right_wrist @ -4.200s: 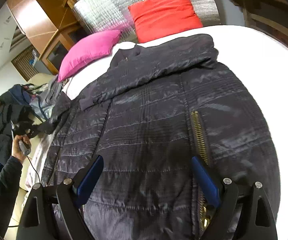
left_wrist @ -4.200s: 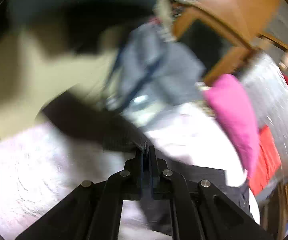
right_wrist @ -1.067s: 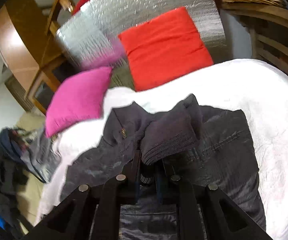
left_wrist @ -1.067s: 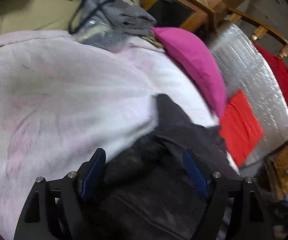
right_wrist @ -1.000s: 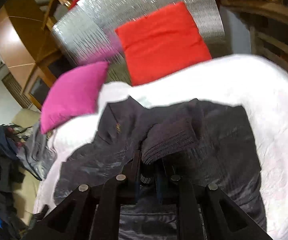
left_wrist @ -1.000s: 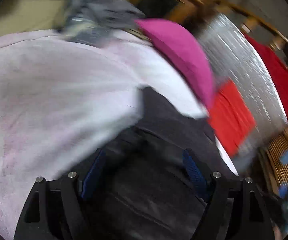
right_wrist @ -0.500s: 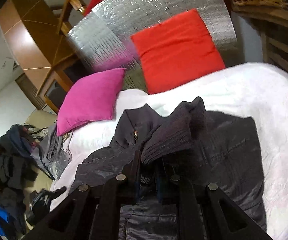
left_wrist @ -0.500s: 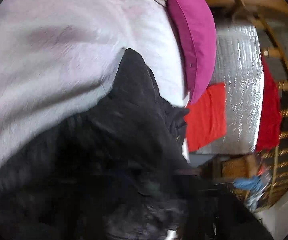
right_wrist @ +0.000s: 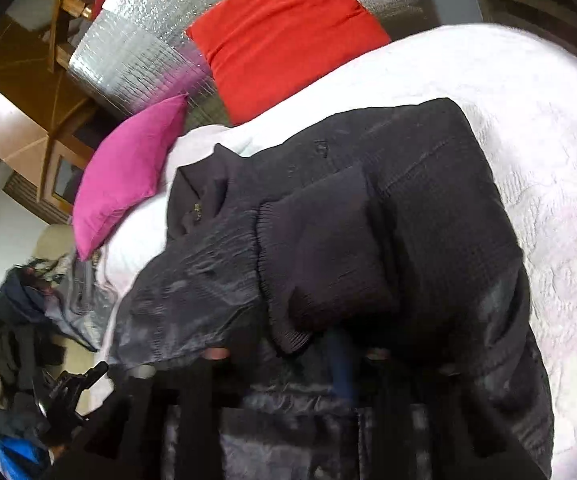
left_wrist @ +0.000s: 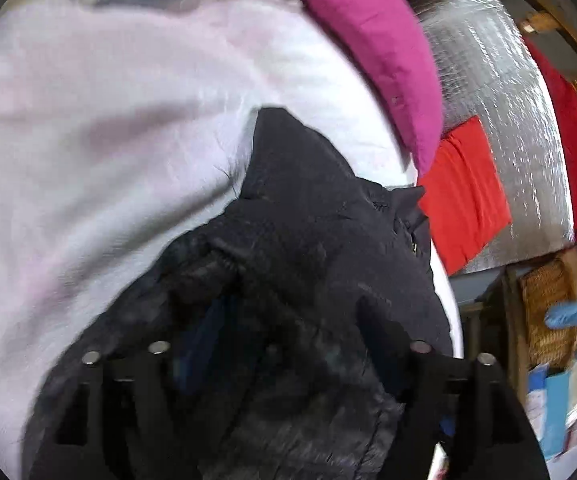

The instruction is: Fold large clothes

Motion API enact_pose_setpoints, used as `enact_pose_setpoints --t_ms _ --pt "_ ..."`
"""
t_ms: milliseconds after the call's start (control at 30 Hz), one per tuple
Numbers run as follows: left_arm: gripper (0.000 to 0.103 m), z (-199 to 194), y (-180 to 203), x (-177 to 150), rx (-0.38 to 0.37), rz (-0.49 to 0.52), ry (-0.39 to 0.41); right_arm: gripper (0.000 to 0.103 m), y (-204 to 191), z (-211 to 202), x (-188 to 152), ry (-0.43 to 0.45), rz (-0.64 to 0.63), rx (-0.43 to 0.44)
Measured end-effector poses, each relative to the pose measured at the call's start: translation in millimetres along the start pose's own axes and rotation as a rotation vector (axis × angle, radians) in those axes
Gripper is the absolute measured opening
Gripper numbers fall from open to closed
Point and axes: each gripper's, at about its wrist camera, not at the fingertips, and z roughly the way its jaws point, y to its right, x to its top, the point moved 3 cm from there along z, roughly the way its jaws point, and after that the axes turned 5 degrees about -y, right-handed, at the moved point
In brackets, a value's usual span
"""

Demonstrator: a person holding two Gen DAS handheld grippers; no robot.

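Note:
A black quilted jacket [left_wrist: 308,220] lies bunched on the white bed cover [left_wrist: 108,140]. My left gripper [left_wrist: 288,336] is low over the jacket's near part. Its jaws are opening, and cloth lies loose between the spread fingers [left_wrist: 192,340]. In the right wrist view the jacket [right_wrist: 428,208] has a ribbed cuff [right_wrist: 320,264] folded back onto its body. My right gripper [right_wrist: 288,360] sits blurred just under that cuff. Its jaws are opening too, with one blue pad bare and the cuff no longer pinched.
A pink pillow [right_wrist: 128,176] and a red pillow [right_wrist: 288,28] lean on a silver foil headboard [left_wrist: 508,100]. Several loose clothes [right_wrist: 16,320] are heaped off the bed's left side. A wicker basket [left_wrist: 544,312] stands beyond the bed's right edge. Bare bed cover [right_wrist: 528,120] lies right of the jacket.
The right gripper was shut on the ribbed cuff; its jaws have now parted and the cuff rests on the jacket. The left view was smothered by jacket cloth; its spread fingers now show.

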Motion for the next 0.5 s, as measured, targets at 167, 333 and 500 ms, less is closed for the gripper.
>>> enact_pose_setpoints --t_ms 167,333,500 --pt "0.074 -42 2 -7 0.074 0.111 0.056 0.079 5 -45 -6 0.041 0.002 0.006" --pt "0.074 -50 46 15 0.171 0.28 0.225 0.079 -40 -52 16 0.06 -0.087 0.13" --pt "0.074 3 70 12 0.266 0.431 0.22 0.079 -48 -6 30 0.027 -0.068 0.143"
